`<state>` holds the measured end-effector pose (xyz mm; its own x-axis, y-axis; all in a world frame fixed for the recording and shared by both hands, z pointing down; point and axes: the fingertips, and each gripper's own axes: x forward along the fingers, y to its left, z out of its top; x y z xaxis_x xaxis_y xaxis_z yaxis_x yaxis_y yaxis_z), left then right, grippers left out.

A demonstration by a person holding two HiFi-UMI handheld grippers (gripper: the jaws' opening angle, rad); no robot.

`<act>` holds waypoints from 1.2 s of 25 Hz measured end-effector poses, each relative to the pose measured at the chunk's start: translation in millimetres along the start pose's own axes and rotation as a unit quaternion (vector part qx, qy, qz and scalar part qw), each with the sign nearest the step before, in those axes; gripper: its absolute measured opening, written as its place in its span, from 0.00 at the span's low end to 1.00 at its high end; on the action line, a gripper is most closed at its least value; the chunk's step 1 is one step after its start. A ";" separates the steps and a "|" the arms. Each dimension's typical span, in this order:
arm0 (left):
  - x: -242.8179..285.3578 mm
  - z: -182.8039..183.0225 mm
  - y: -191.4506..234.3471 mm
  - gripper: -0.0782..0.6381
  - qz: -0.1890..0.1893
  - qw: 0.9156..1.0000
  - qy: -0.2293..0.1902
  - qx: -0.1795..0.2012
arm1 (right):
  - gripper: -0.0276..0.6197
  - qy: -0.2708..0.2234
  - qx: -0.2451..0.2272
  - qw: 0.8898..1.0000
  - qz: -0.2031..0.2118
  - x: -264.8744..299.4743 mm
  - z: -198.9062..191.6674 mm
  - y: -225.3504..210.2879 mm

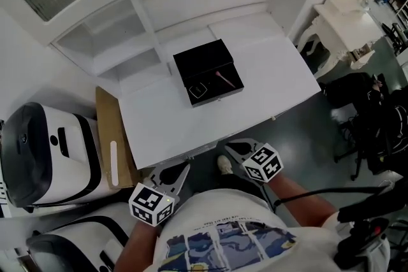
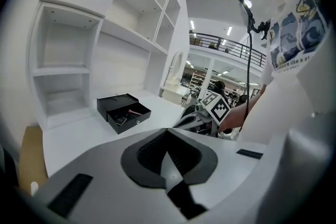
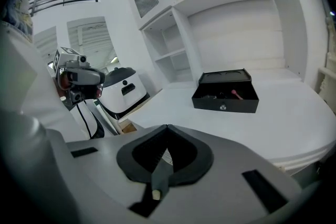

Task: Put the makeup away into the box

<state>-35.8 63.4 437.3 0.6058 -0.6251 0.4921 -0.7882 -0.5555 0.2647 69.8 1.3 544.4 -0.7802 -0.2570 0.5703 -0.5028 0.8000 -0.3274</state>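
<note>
The box (image 1: 203,55) is black, the desk (image 1: 261,73) white, and the stick (image 1: 224,78) inside seems pinkish-red.

box (image 1: 203,59) contents too small to identify

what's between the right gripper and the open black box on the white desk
Nothing but bare white desktop lies between the right gripper and black box, seen in the head view.

Head view steeply down from above; both gripper views low, toward shared box (image 1: 204,55).
</note>
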 end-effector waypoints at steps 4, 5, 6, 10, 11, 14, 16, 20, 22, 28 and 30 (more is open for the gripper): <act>-37.6 -26.9 -5.0 0.13 -0.001 1.000 -0.010 -0.010 | 0.08 -0.008 -0.007 1.000 -0.001 0.6 -8.4 49.6; -46.6 -32.4 -7.5 0.13 -0.002 1.000 -0.012 -0.011 | 0.08 -0.009 -0.012 1.000 -0.001 -1.0 -10.2 61.5; -55.1 -37.7 -10.4 0.13 -0.004 1.000 -0.015 -0.012 | 0.08 -0.011 -0.018 1.000 -0.002 -2.8 -12.4 72.8; -80.6 -58.7 -18.5 0.13 -0.008 1.000 -0.021 -0.012 | 0.08 -0.010 -0.037 0.999 -0.011 -8.6 -25.5 108.3; -84.9 -63.9 -20.1 0.13 -0.009 1.000 -0.022 -0.013 | 0.08 -0.010 -0.037 0.999 -0.013 -10.0 -29.0 115.0; -95.1 -76.2 -26.0 0.13 -0.012 1.000 -0.023 -0.011 | 0.08 -0.010 -0.034 0.999 -0.017 -13.7 -38.5 132.9; -100.5 -81.5 -29.6 0.13 -0.016 1.000 -0.023 -0.005 | 0.08 -0.011 -0.034 0.999 -0.018 -14.4 -43.4 142.9; -112.4 -88.1 -28.7 0.13 -0.015 1.000 -0.026 0.000 | 0.08 -0.014 -0.039 0.999 -0.019 -12.6 -45.2 157.0; -117.7 -88.6 -26.5 0.13 -0.013 0.999 -0.029 0.000 | 0.08 -0.015 -0.046 0.999 -0.019 -11.5 -42.4 163.1; -129.2 -93.5 -23.8 0.13 -0.011 0.999 -0.037 -0.002 | 0.08 -0.018 -0.061 0.998 -0.021 -7.1 -35.3 175.6; -133.4 -94.9 -20.7 0.13 -0.006 0.999 -0.038 -0.002 | 0.08 -0.019 -0.067 0.997 -0.017 -2.3 -31.4 179.5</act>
<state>-110.5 210.3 444.8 0.6220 -0.6581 0.4244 -0.7808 -0.5619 0.2731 -7.0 162.5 508.0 -0.7781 -0.3040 0.5496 -0.4774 0.8549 -0.2031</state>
